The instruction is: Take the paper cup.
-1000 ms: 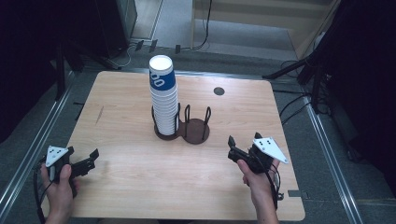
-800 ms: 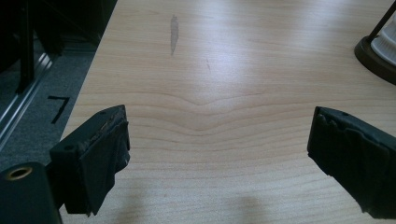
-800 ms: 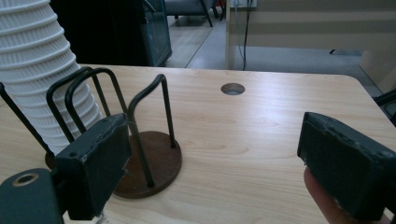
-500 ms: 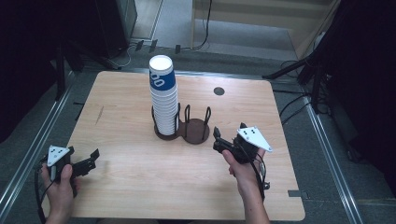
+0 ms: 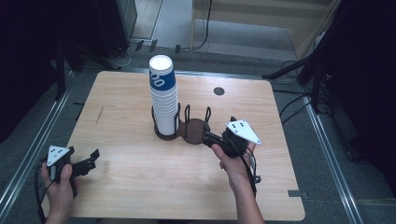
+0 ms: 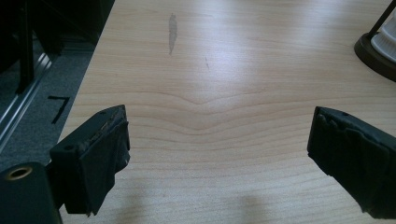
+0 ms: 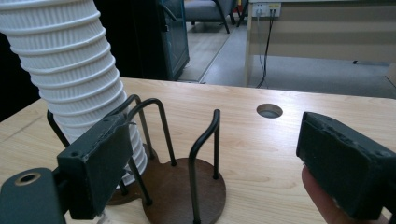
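A tall stack of white paper cups [image 5: 164, 100], the top one with a blue band, stands in the left ring of a dark wooden two-place cup holder [image 5: 192, 130] at the table's middle. The holder's right ring, with black wire loops [image 7: 204, 140], has no cup in it. My right gripper [image 5: 207, 136] is open, its tips right at the holder's right base; the cup stack [image 7: 77, 74] rises just left of its left jaw. My left gripper [image 5: 93, 159] is open over bare wood near the front left corner, far from the holder [image 6: 376, 49].
The wooden table [image 5: 140, 186] has a round cable hole [image 5: 218, 91] at the back right and a dark smudge [image 6: 172, 30] on the left. Metal rails [image 5: 32, 144] run on the floor along both sides. Cables and dark stands lie behind the table.
My right gripper has moved forward and left, from the table's right front to the holder's right base. The left gripper has stayed where it was.
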Demonstrator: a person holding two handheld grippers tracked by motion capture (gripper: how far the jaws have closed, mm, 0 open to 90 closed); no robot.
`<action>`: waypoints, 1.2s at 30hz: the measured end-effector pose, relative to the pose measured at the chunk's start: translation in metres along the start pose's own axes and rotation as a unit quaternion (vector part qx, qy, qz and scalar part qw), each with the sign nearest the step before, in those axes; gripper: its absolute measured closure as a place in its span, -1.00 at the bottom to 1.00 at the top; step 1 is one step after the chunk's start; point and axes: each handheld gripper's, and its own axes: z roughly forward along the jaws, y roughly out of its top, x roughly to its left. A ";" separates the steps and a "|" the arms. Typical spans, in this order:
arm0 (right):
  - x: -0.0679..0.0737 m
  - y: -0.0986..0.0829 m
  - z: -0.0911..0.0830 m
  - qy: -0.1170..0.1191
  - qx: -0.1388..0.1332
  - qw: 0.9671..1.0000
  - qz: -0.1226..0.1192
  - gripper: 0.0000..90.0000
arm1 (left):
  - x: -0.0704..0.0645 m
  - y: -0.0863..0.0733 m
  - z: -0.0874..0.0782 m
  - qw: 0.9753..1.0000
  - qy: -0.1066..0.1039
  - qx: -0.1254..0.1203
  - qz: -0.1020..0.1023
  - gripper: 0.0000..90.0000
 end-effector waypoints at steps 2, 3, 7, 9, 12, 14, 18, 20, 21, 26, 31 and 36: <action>0.003 0.001 0.002 0.002 0.001 1.000 -0.005 -0.78 | 0.000 0.000 0.000 1.000 -0.001 -0.001 0.001 -0.85; 0.004 0.001 0.002 0.003 0.002 1.000 -0.004 -0.78 | 0.000 0.000 0.000 1.000 -0.002 -0.002 0.000 -0.85; 0.007 0.001 0.004 0.003 0.002 1.000 -0.007 -0.78 | 0.000 0.000 0.000 1.000 -0.002 -0.003 -0.003 -0.85; 0.008 0.002 0.005 0.002 0.003 1.000 -0.008 -0.78 | 0.001 0.000 0.000 1.000 -0.002 -0.003 -0.008 -0.85; 0.013 0.004 0.007 0.009 0.002 1.000 -0.005 -0.78 | 0.000 0.000 0.000 1.000 -0.001 -0.003 -0.006 -0.85; 0.016 0.007 0.008 0.014 -0.001 1.000 -0.006 -0.78 | 0.000 0.000 0.000 1.000 0.000 -0.003 -0.006 -0.85; 0.024 0.013 0.011 0.022 -0.005 1.000 -0.008 -0.78 | 0.001 0.000 0.000 1.000 -0.002 -0.004 -0.007 -0.85; 0.028 0.016 0.013 0.026 -0.007 1.000 -0.009 -0.78 | 0.001 0.000 0.000 1.000 -0.002 -0.003 -0.008 -0.85; 0.028 0.016 0.013 0.026 -0.007 1.000 -0.009 -0.78 | 0.001 0.000 0.000 1.000 -0.002 -0.003 -0.008 -0.85; 0.038 0.026 0.019 0.037 -0.015 0.999 -0.007 -0.78 | 0.000 0.000 0.000 1.000 -0.002 -0.004 -0.007 -0.85; 0.045 0.033 0.024 0.042 -0.017 0.999 -0.012 -0.78 | 0.000 0.000 0.000 1.000 -0.002 -0.002 -0.003 -0.85; 0.050 0.040 0.027 0.050 -0.021 0.998 -0.011 -0.78 | -0.001 0.000 0.000 1.000 -0.004 0.000 -0.001 -0.85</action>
